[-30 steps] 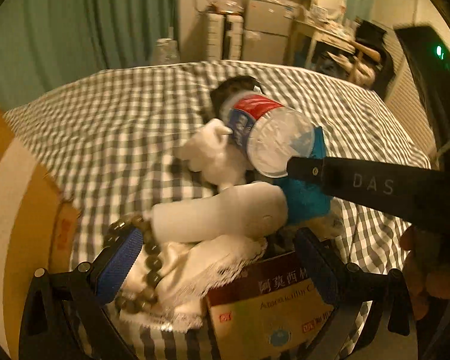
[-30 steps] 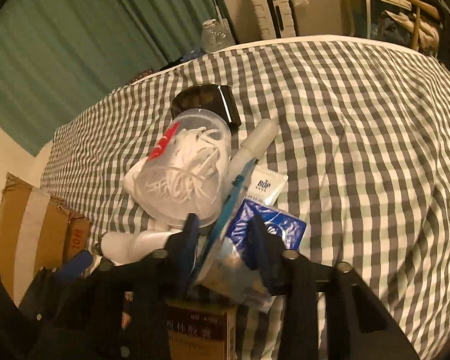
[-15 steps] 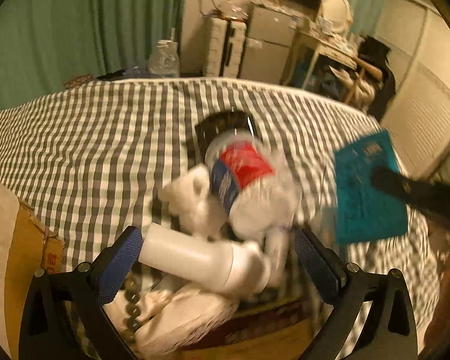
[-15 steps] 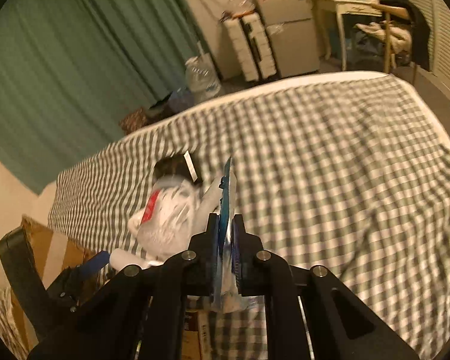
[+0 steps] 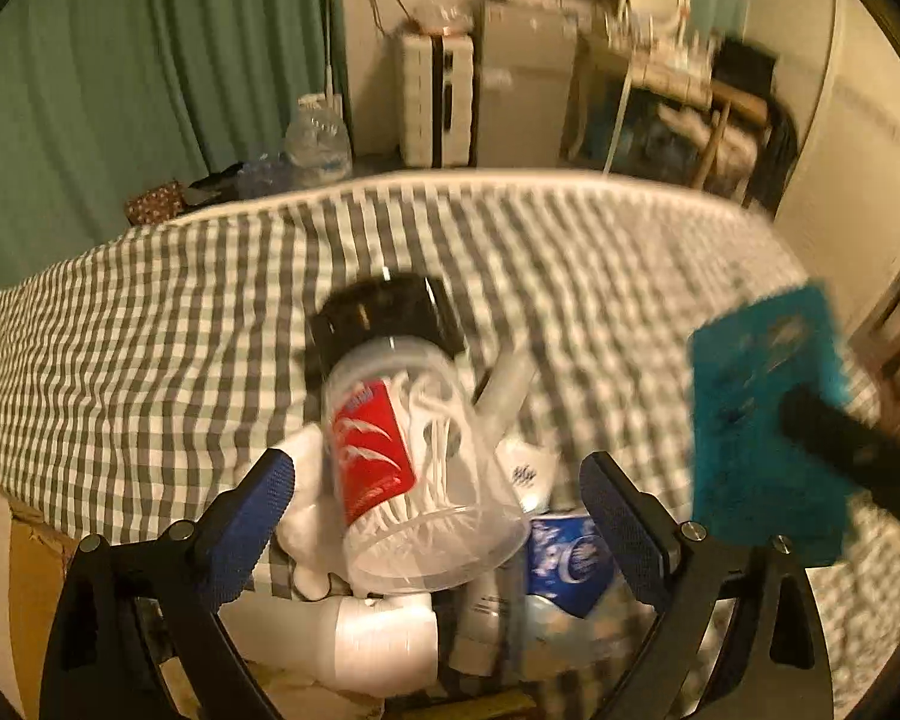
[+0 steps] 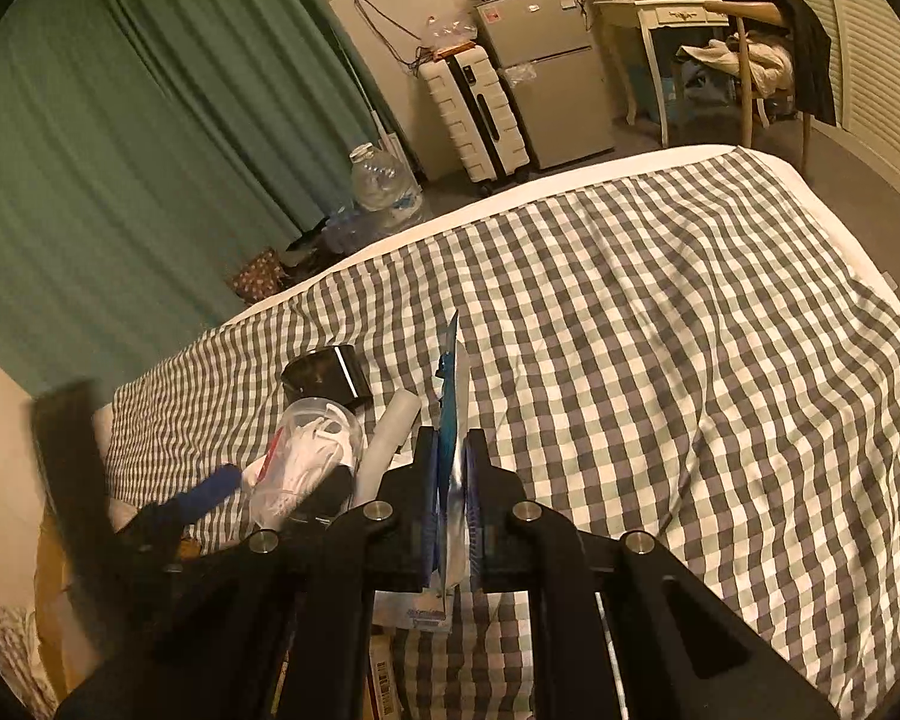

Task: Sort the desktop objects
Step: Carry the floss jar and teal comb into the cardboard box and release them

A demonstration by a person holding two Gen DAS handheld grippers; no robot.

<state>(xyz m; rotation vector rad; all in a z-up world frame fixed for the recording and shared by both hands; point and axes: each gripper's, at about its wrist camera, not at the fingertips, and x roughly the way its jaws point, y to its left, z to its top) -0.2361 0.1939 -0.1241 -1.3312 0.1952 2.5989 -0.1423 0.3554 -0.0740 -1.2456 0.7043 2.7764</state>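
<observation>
A pile of small objects lies on the checked bed: a clear plastic jar with a red label and white picks, a black case, a white bottle, a clear tube and a blue packet. My left gripper is open, its jaws either side of the jar and above it. My right gripper is shut on a flat teal packet, held edge-on above the bed. The teal packet shows lifted at the right of the left wrist view.
A cardboard box stands at the bed's left edge. Beyond the bed are a green curtain, a water jug, a white suitcase, a small fridge and a desk with a chair.
My right gripper closed on the teal packet and lifted it up and away from the pile. My left gripper rose and pulled back; the jar now lies between its jaws.
</observation>
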